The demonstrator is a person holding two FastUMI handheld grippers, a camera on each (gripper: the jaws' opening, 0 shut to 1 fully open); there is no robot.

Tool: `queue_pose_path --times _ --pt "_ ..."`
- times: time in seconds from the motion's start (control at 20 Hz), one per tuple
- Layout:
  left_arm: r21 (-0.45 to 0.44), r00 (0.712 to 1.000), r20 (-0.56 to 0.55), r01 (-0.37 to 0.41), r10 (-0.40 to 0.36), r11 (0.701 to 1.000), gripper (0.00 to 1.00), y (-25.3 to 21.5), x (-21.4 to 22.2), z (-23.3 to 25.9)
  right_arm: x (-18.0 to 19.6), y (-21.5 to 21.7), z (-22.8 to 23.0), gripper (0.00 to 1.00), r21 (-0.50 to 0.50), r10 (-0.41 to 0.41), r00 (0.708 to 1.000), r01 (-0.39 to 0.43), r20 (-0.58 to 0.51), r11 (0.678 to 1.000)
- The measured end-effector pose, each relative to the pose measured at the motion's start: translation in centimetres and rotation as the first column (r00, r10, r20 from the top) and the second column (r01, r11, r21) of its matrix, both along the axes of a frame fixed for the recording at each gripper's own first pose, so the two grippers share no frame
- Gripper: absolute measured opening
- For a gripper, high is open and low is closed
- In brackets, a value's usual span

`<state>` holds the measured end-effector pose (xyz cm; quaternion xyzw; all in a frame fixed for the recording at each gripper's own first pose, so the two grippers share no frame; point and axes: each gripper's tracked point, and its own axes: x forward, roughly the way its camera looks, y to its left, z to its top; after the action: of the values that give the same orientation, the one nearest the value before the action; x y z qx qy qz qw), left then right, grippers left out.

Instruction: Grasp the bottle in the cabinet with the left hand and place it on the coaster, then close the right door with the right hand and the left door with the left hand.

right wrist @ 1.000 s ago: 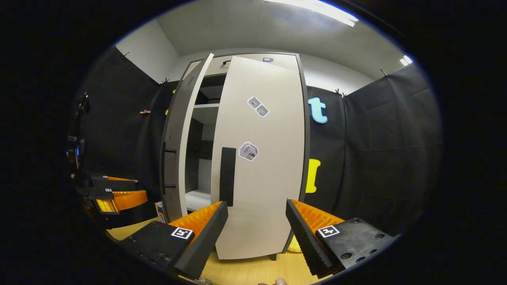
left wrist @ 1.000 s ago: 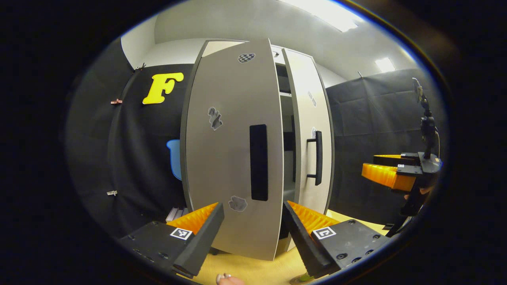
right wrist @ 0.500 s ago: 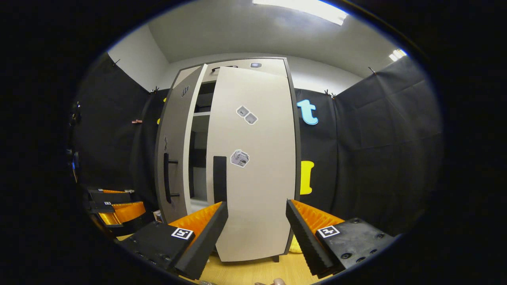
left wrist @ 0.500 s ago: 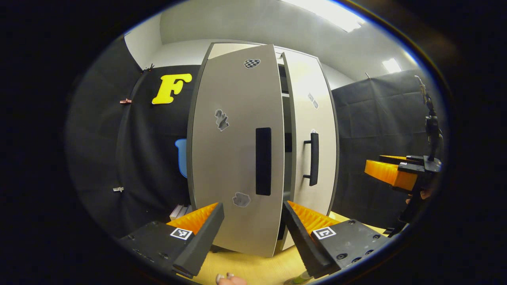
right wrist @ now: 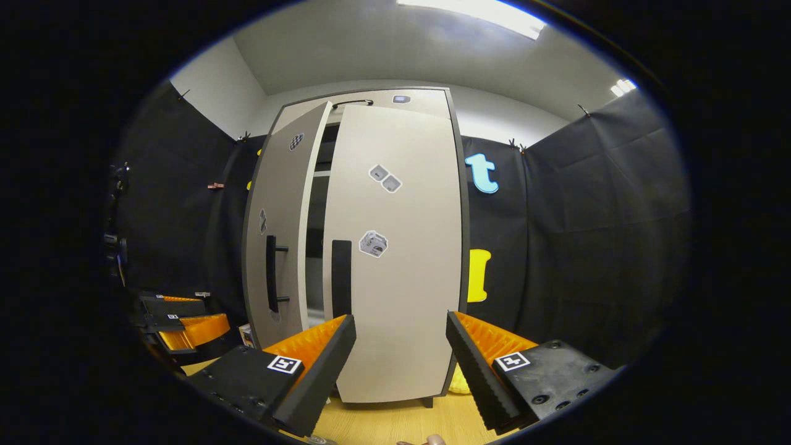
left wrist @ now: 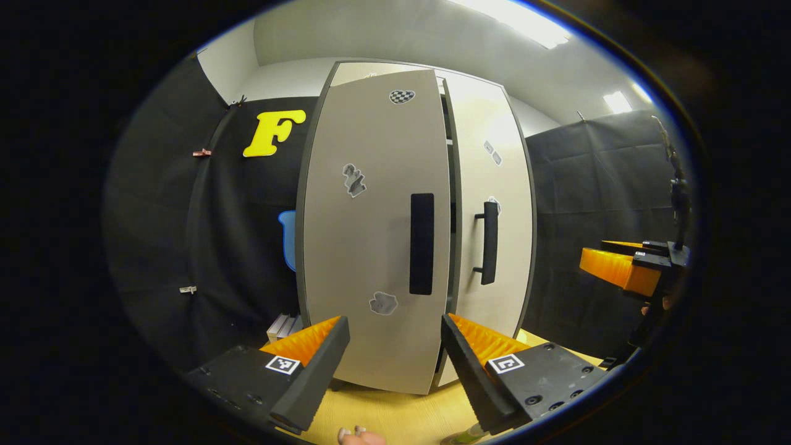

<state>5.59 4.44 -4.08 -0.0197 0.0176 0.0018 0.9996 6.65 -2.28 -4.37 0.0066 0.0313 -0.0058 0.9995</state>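
A: What stood in the booth?

B: A tall pale cabinet (right wrist: 395, 259) on a wooden table (right wrist: 395, 423), its 2 doors ajar. The left door (left wrist: 371, 247) nearly met the right door (left wrist: 494, 216), a dark gap between them.

A: And the tools?

B: The left gripper (left wrist: 395, 361) and right gripper (right wrist: 400, 364) each gaped wide, holding nothing, near the doors.

A: The bottle?

B: Only a greenish sliver at the near edge; I cannot tell.

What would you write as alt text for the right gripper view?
A tall pale cabinet stands ahead with its right door nearly shut and its left door ajar. The open right hand-held gripper points at it over a wooden table.
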Motion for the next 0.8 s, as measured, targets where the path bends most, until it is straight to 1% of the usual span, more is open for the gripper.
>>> queue_pose_path --times 0.3,0.8 --pt "0.039 1.000 0.011 -0.029 0.028 0.999 0.95 1.00 0.07 0.22 0.23 0.13 -0.13 0.98 0.001 0.008 1.000 -0.008 -0.001 1.000" --pt "0.055 0.999 0.021 -0.026 0.025 0.998 0.95 1.23 0.47 0.69 0.62 0.20 -0.24 0.98 -0.004 0.018 1.000 -0.018 0.001 1.000"
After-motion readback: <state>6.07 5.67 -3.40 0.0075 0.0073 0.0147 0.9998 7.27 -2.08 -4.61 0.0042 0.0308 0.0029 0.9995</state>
